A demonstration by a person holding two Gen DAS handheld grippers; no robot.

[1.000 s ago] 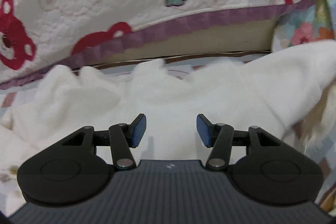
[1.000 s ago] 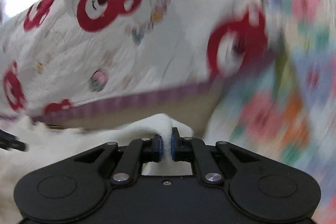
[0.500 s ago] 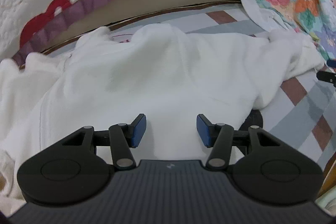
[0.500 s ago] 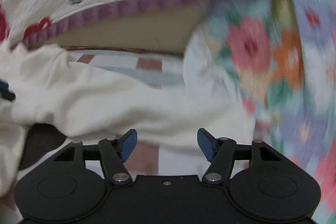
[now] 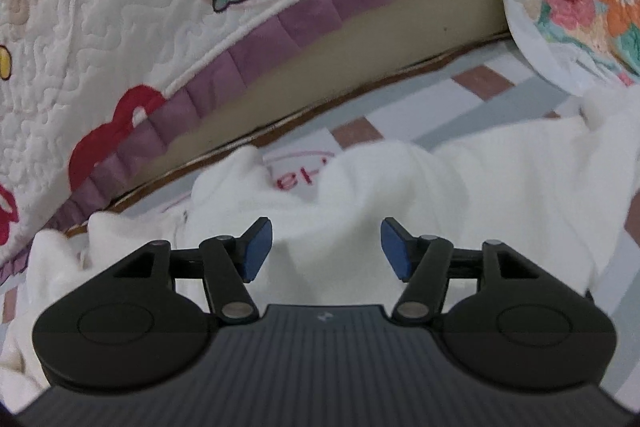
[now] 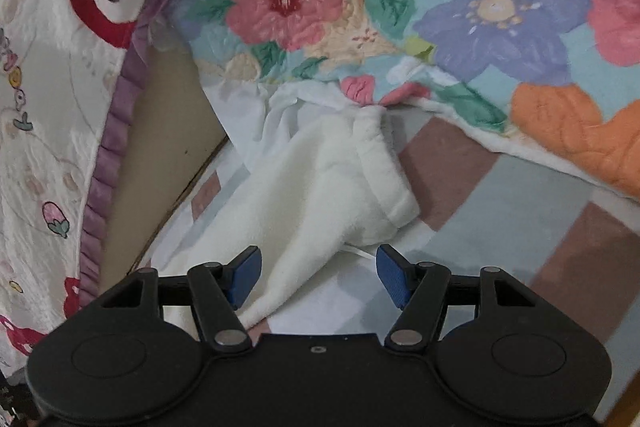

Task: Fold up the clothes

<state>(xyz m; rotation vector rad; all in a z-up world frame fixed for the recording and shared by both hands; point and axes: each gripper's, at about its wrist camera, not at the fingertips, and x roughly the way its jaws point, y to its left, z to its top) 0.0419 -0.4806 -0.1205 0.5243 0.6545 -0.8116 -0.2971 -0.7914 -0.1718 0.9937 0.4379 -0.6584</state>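
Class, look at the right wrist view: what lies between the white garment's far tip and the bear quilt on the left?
A tan panel, seen in the right wrist view, stands between the white garment and the bear quilt.

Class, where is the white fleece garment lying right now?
In the right wrist view the white fleece garment lies on the checked mat, below the floral quilt.

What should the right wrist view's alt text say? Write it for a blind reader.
The open right gripper hovers over a white fleece garment lying on a checked mat, not gripping it. A floral quilt lies behind, a bear-print quilt to the left.
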